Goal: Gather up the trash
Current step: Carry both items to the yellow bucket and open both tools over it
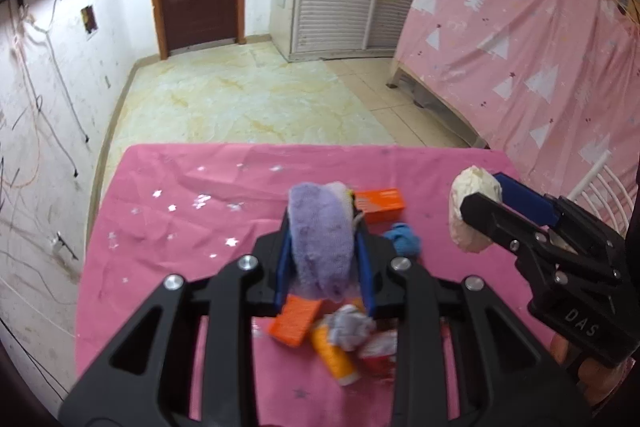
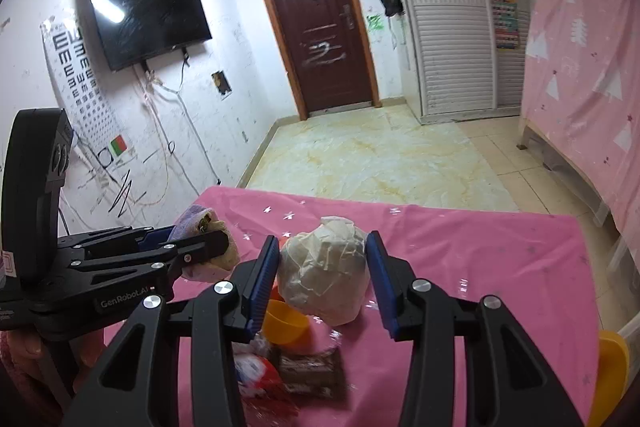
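Observation:
My left gripper [image 1: 322,227] is shut on a purple fuzzy cloth wad [image 1: 320,239], held above the pink-covered table [image 1: 160,227]; it also shows in the right wrist view [image 2: 200,227]. My right gripper [image 2: 324,263] is shut on a crumpled white paper ball [image 2: 324,271], also seen at the right of the left wrist view [image 1: 472,211]. Under the left gripper lie an orange box [image 1: 296,321], an orange bottle [image 1: 334,355], a grey paper wad [image 1: 350,325] and a red-white wrapper [image 1: 378,351]. An orange box [image 1: 380,205] and a blue wad [image 1: 404,239] lie farther back.
A yellow cup [image 2: 284,323] and a brown wrapper [image 2: 310,371] lie below the right gripper. A yellow object [image 2: 608,371] sits at the table's right edge. A pink-draped bed frame [image 1: 520,47] stands to the right, tiled floor [image 1: 248,99] beyond the table, a door [image 2: 320,27] at the back.

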The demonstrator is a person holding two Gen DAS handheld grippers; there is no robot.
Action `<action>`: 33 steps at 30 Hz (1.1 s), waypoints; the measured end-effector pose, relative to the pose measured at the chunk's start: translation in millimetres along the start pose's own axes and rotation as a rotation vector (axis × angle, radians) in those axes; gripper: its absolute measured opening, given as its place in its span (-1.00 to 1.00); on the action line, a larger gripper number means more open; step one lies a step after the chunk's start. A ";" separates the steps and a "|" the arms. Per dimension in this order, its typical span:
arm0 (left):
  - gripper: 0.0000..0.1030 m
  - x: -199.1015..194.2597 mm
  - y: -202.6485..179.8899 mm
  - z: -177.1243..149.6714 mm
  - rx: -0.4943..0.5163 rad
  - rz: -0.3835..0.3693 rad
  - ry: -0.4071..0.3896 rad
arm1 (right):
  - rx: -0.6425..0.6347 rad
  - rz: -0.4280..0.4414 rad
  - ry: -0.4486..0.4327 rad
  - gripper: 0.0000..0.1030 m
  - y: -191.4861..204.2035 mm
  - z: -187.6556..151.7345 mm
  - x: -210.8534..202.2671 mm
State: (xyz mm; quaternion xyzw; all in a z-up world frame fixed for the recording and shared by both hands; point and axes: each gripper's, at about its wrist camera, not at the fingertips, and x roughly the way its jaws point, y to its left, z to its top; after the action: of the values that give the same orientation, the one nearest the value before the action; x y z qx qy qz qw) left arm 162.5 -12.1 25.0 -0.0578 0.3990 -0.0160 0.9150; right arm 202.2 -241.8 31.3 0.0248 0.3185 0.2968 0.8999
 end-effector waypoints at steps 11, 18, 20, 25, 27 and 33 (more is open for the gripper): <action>-0.50 -0.4 -71.6 3.8 0.109 -0.048 -0.005 | 0.090 -0.053 -0.068 -0.26 -59.8 -15.6 -53.0; -0.50 2.9 -114.9 4.1 0.162 -0.080 -0.002 | 0.139 -0.098 -0.106 -0.25 -101.2 -29.4 -88.8; -0.50 4.8 -128.0 2.6 0.180 -0.092 0.002 | 0.151 -0.110 -0.115 -0.25 -110.1 -32.7 -97.0; -0.50 10.0 -160.3 0.2 0.216 -0.123 0.017 | 0.188 -0.143 -0.141 -0.25 -134.3 -41.4 -119.8; -0.50 11.5 -175.3 -0.2 0.233 -0.136 0.020 | 0.200 -0.156 -0.151 -0.25 -143.2 -45.2 -128.4; -0.50 13.3 -220.3 -4.3 0.296 -0.167 0.024 | 0.242 -0.196 -0.180 -0.25 -170.4 -58.7 -153.6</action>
State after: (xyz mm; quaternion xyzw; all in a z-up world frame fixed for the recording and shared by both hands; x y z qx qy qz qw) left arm 172.1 -232.3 38.6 0.0448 0.3967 -0.1512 0.9043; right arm 160.6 -474.9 30.5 0.1283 0.2709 0.1638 0.9398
